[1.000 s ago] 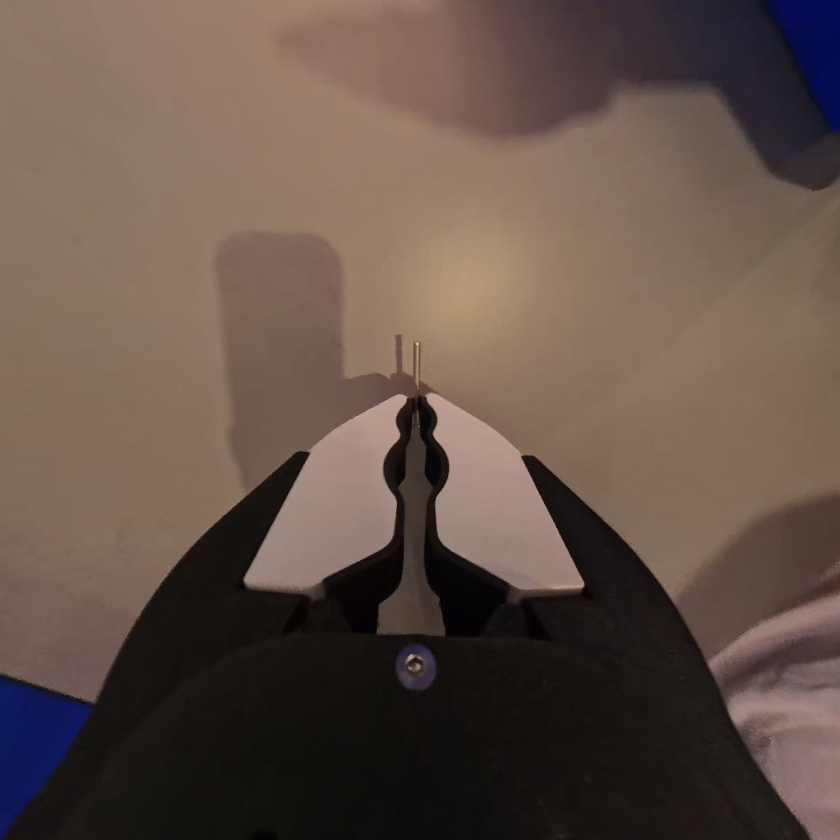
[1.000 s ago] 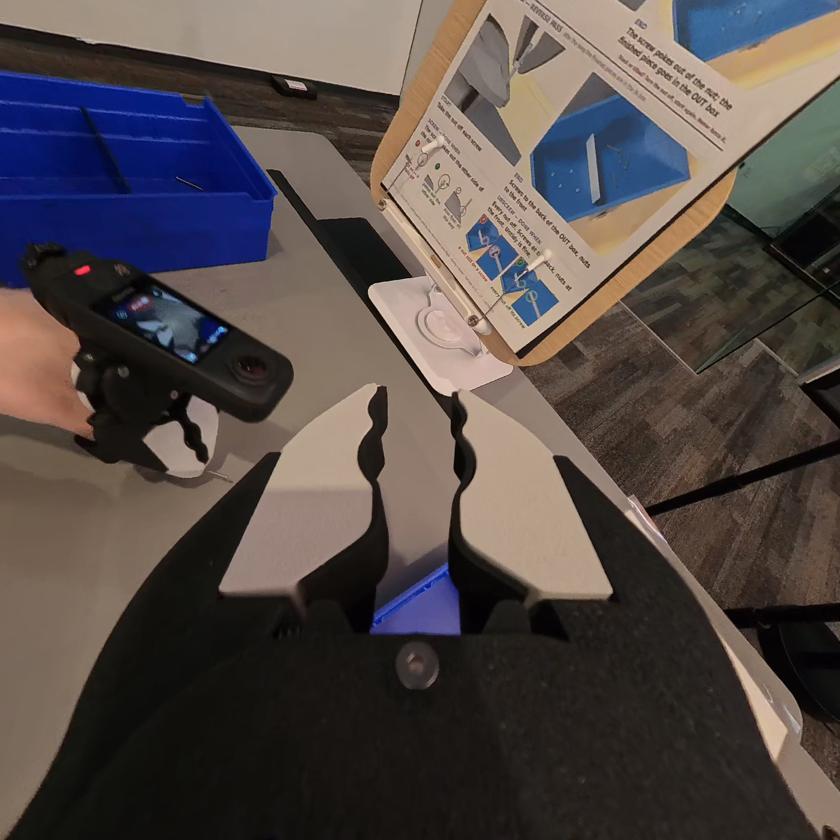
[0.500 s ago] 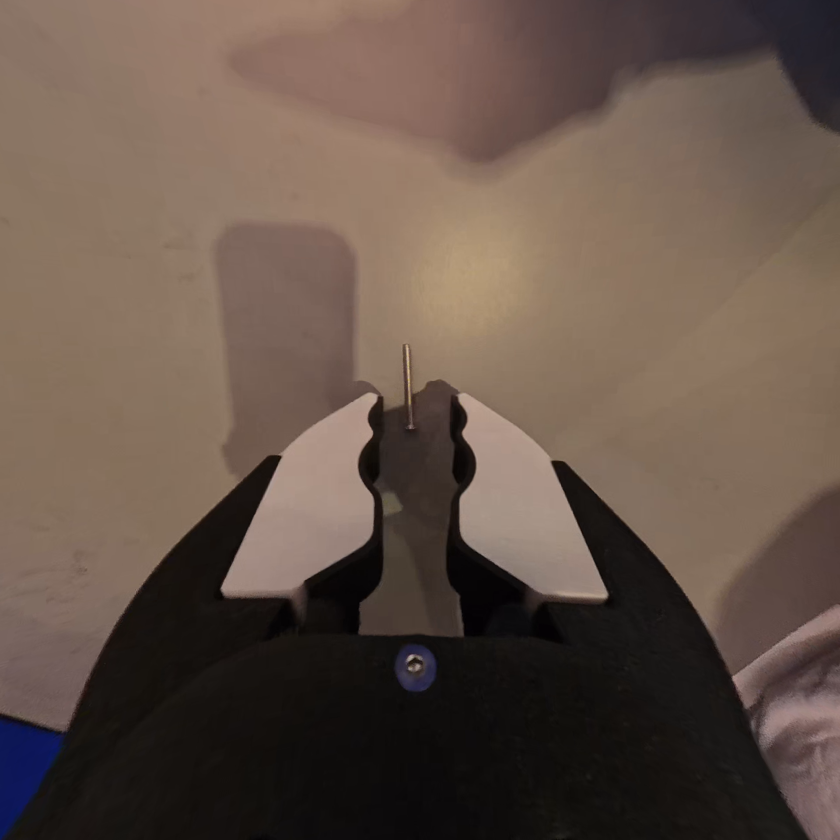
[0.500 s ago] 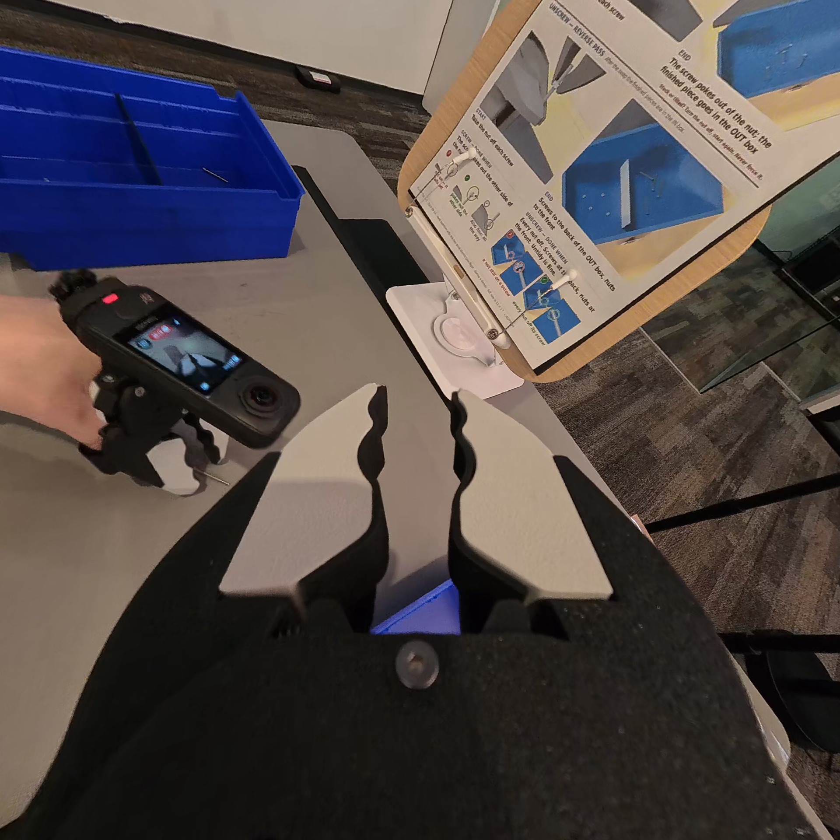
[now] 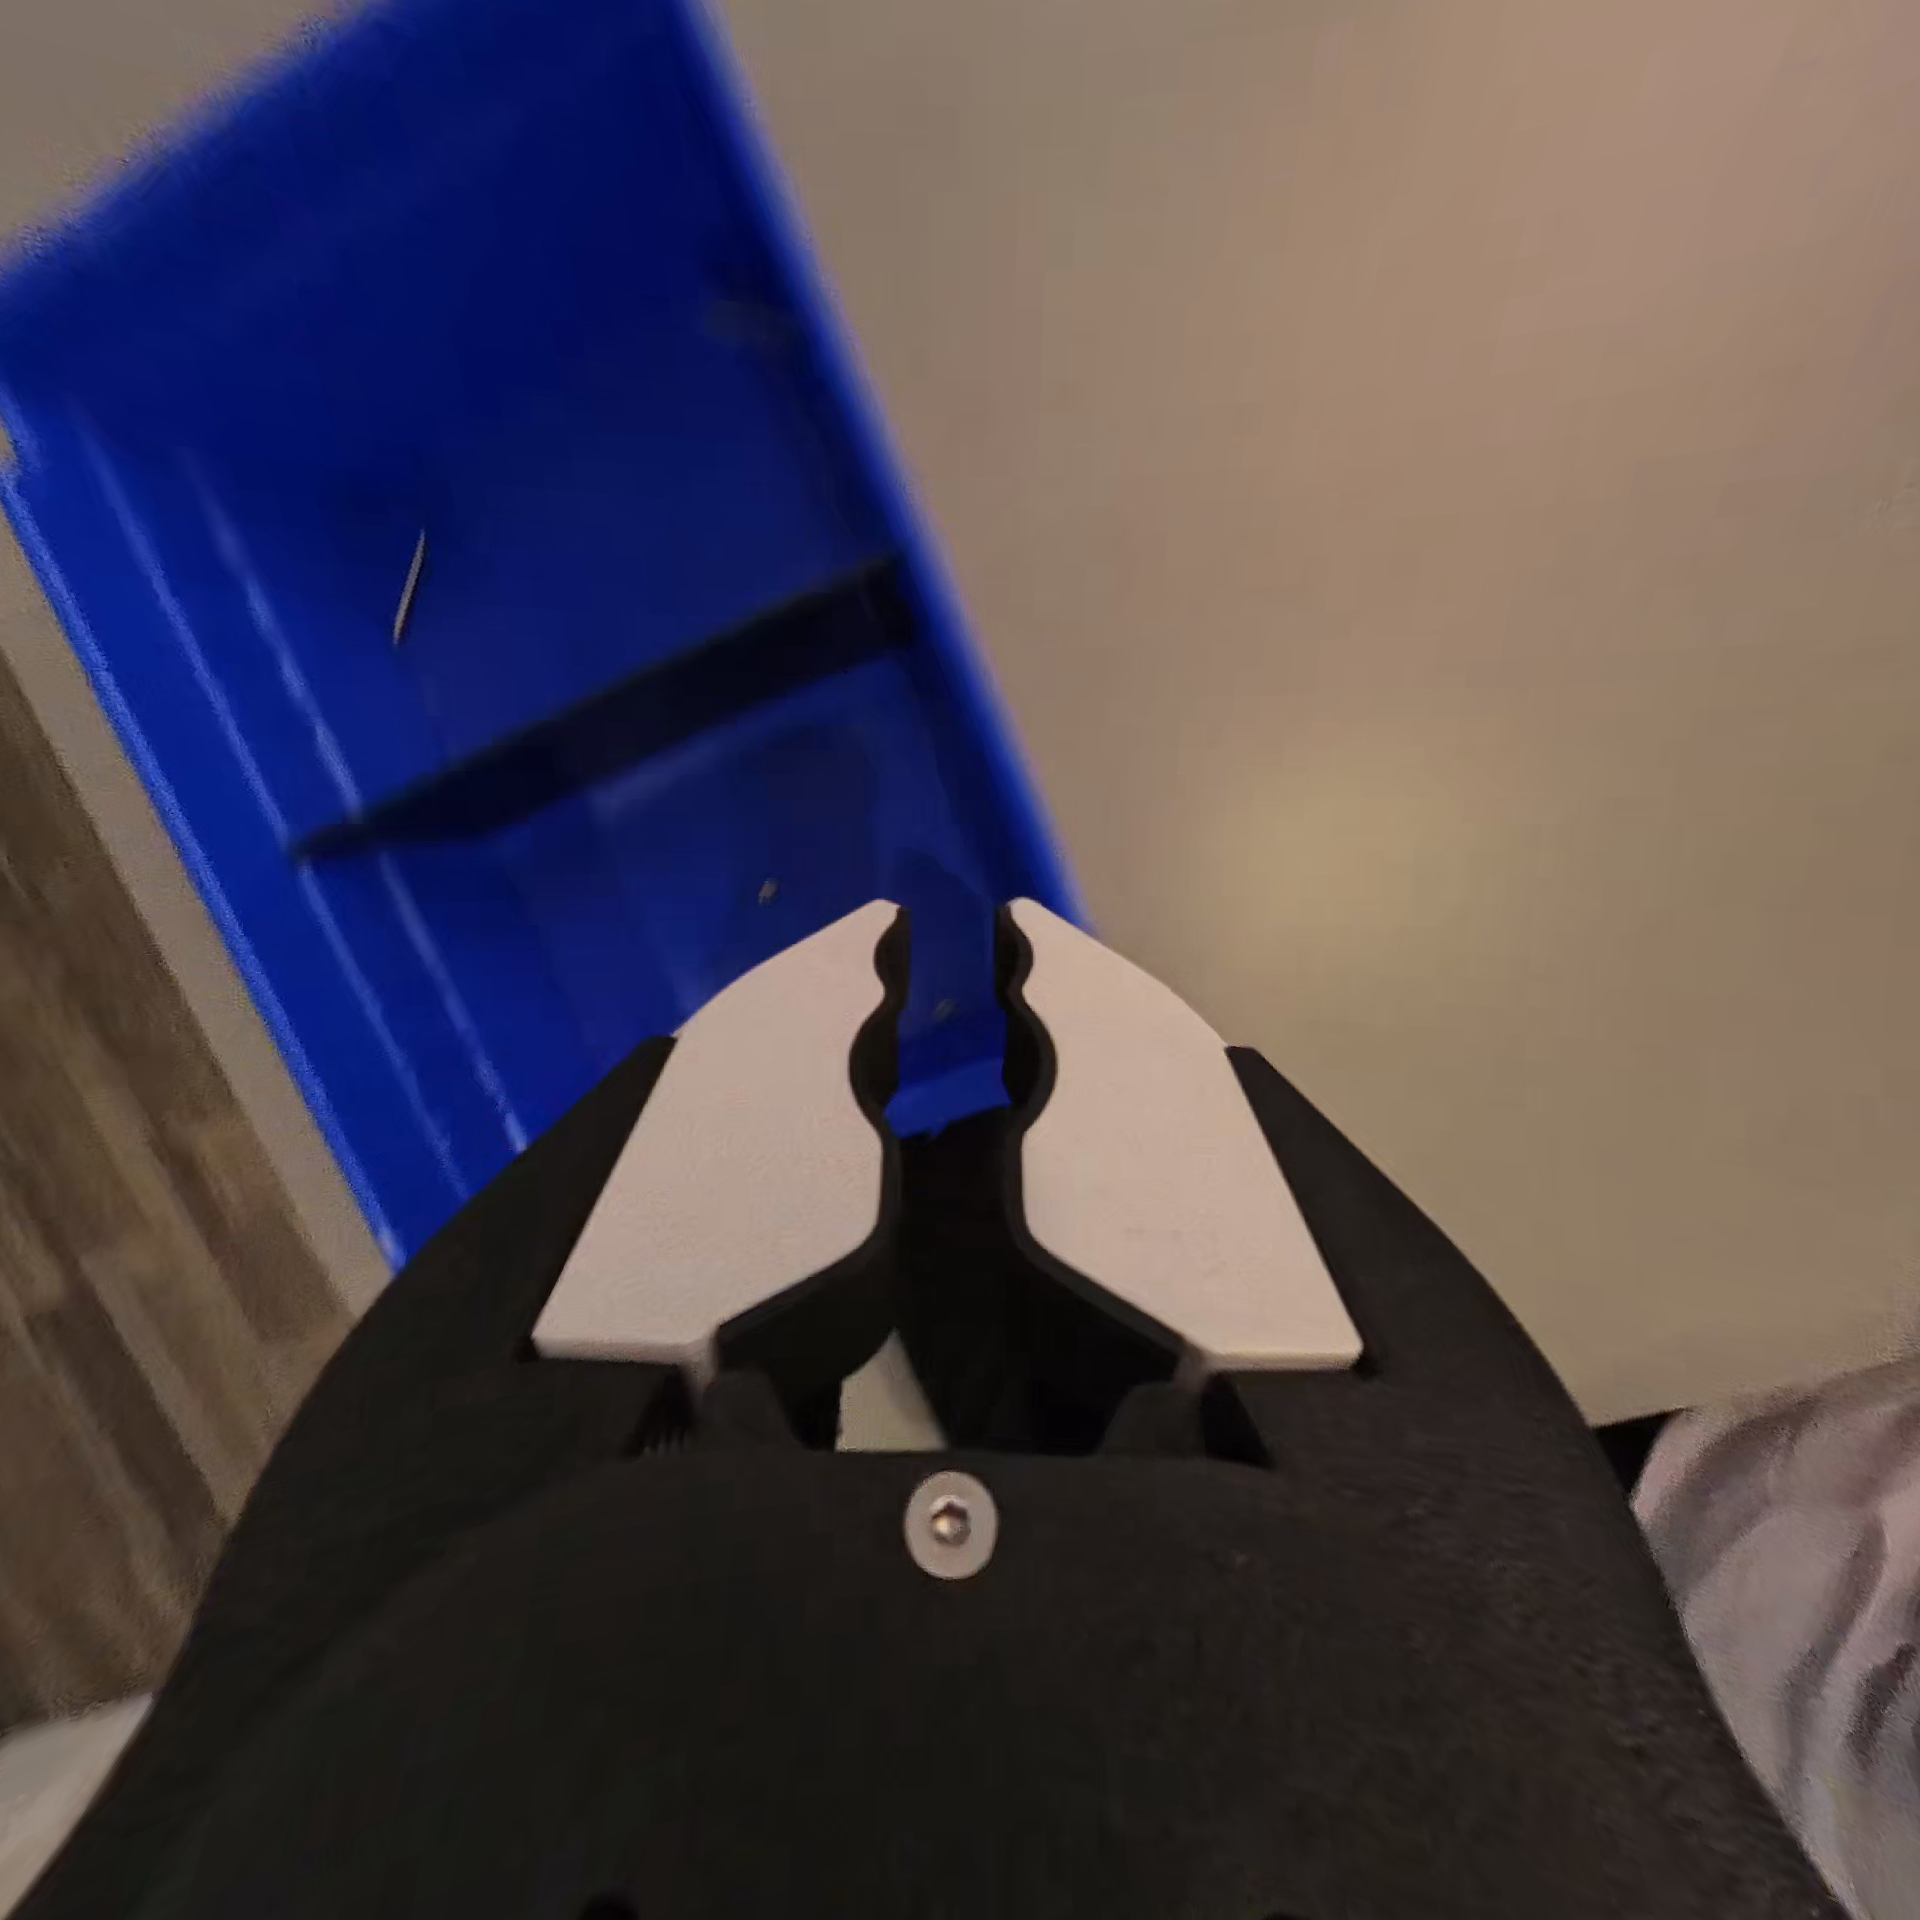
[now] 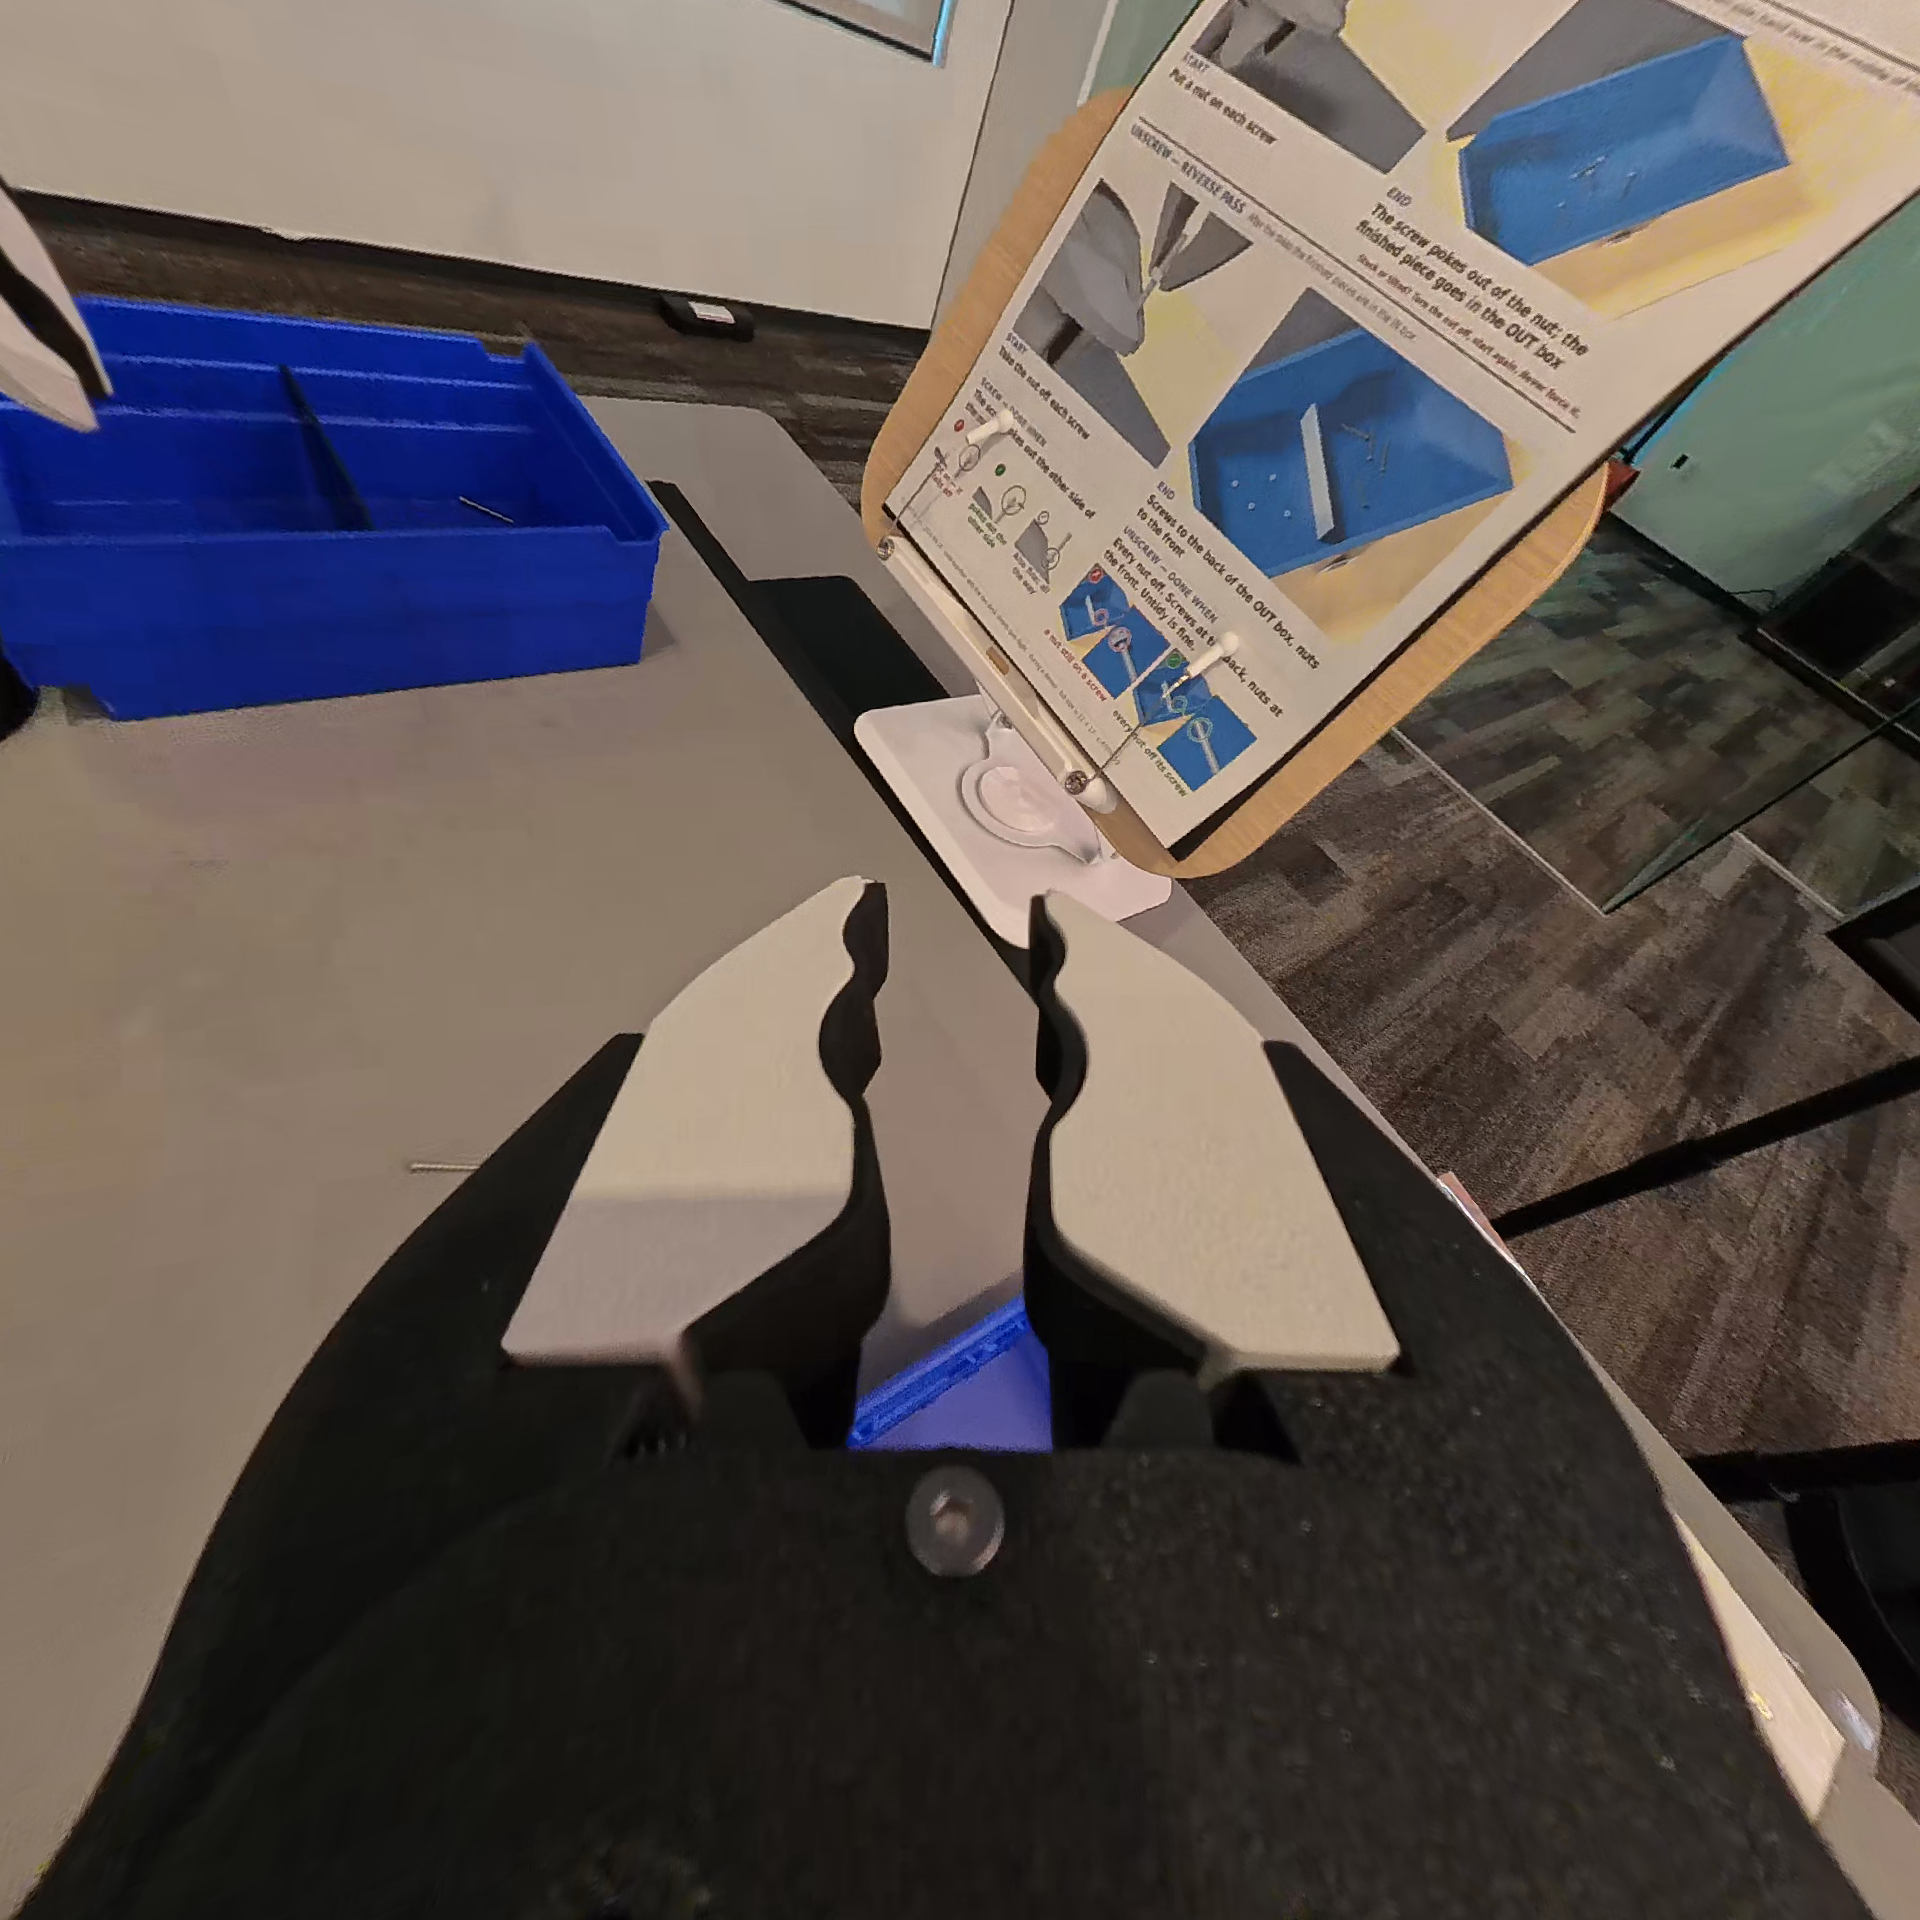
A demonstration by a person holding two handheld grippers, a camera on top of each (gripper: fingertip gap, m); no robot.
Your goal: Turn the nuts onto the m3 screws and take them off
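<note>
My left gripper (image 5: 951,914) is open with a narrow gap and empty, held over the near compartment of a blue bin (image 5: 312,436). Two small nuts (image 5: 767,890) lie on the bin floor there, and one screw (image 5: 410,587) lies beyond the black divider (image 5: 623,696). In the right wrist view, my right gripper (image 6: 954,899) is open and empty above the grey table (image 6: 312,935). A loose screw (image 6: 447,1167) lies on the table just left of it. The blue bin (image 6: 312,613) stands far left with a screw (image 6: 486,509) inside, and a left fingertip (image 6: 42,353) hangs over it.
An instruction board (image 6: 1299,416) on a white stand (image 6: 1018,821) stands at the table's right edge. A second blue box (image 6: 956,1392) shows between my right fingers, below the gripper. Dark floor lies beyond the table's right edge. A pale cloth (image 5: 1787,1558) sits at lower right. There is about 45 cm between the tips of the two grippers. Between my left fingertips and the screw (image 5: 410,587) there is roughly 25 cm.
My left gripper opened, let go of the screw onto the table, then rose and swung over the blue bin. My right gripper stayed open and shifted slightly.
</note>
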